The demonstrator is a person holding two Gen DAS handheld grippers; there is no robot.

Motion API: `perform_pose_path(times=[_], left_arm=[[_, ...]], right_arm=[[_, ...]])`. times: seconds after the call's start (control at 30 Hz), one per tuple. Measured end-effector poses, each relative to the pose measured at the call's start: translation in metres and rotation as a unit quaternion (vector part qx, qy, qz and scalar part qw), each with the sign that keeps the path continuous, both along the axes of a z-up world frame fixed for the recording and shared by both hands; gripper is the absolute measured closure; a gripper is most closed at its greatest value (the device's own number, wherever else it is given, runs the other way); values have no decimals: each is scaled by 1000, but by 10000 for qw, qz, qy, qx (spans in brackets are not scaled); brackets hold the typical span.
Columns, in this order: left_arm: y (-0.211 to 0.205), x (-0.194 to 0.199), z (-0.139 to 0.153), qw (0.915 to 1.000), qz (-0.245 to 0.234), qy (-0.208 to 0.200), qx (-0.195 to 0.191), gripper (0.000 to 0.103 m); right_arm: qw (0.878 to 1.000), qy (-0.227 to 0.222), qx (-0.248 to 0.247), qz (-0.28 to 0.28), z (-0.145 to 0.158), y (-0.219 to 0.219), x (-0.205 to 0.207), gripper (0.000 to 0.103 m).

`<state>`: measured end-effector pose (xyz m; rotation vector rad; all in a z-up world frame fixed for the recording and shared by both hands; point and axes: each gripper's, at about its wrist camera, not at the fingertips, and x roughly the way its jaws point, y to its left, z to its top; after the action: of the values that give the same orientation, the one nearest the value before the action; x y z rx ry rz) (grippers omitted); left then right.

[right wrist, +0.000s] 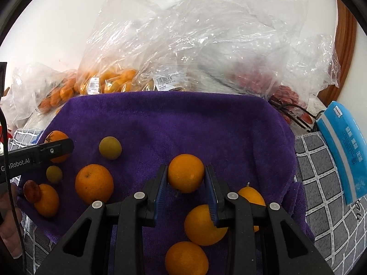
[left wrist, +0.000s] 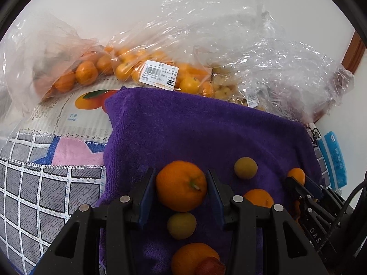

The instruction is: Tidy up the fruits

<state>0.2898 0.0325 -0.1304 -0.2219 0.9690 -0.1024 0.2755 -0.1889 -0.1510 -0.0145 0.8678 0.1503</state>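
A purple towel (left wrist: 195, 133) (right wrist: 183, 123) lies on the table with loose fruit on it. My left gripper (left wrist: 181, 185) is shut on a large orange (left wrist: 181, 186). My right gripper (right wrist: 185, 174) is shut on a smaller orange (right wrist: 185, 173); it also shows at the right of the left wrist view (left wrist: 298, 180). Two yellow-green fruits (left wrist: 246, 167) (left wrist: 181, 225) lie near the left gripper, with more oranges (left wrist: 259, 197) (left wrist: 192, 257) and a small red fruit (left wrist: 209, 267). In the right wrist view, several oranges (right wrist: 94, 183) (right wrist: 204, 225) (right wrist: 186, 259) lie on the towel.
Clear plastic bags of oranges (left wrist: 87, 73) (right wrist: 110, 80) and a bag of red fruit (right wrist: 286, 96) stand behind the towel against the white wall. A mango-print sheet (left wrist: 75, 114) and grey checked cloth (left wrist: 45, 194) (right wrist: 321, 183) lie beside it. A blue packet (right wrist: 344, 151) lies right.
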Motion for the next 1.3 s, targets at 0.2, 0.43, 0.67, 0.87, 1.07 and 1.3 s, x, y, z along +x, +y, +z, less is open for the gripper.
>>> perform_pose_path(times=[0.2,0.43,0.67,0.87,1.07,1.3], left_arm=[[-8,-8,23,9991,-81,-259,328,49],[-6,-47,56,9980,-78,-497,376,39],[-3,-116,88,9954,89,-828,474,30],[-7,-168,100,9946,107,-892,522,22],[-10,-213,111,9922,137,-1107,550,18],[-20,-255,128,9858,222,-1441,832,11]], right_arm=[[9997,-58,-192,-127,6,2,-6,64],[9992,-200,80,-349,43,-7,-35,54],[9978,-442,3,-485,91,-12,-93,50],[9976,-407,186,-522,114,-17,-140,48],[9970,-425,316,-566,124,-23,-184,32],[9938,-821,401,-638,139,-32,-228,12]])
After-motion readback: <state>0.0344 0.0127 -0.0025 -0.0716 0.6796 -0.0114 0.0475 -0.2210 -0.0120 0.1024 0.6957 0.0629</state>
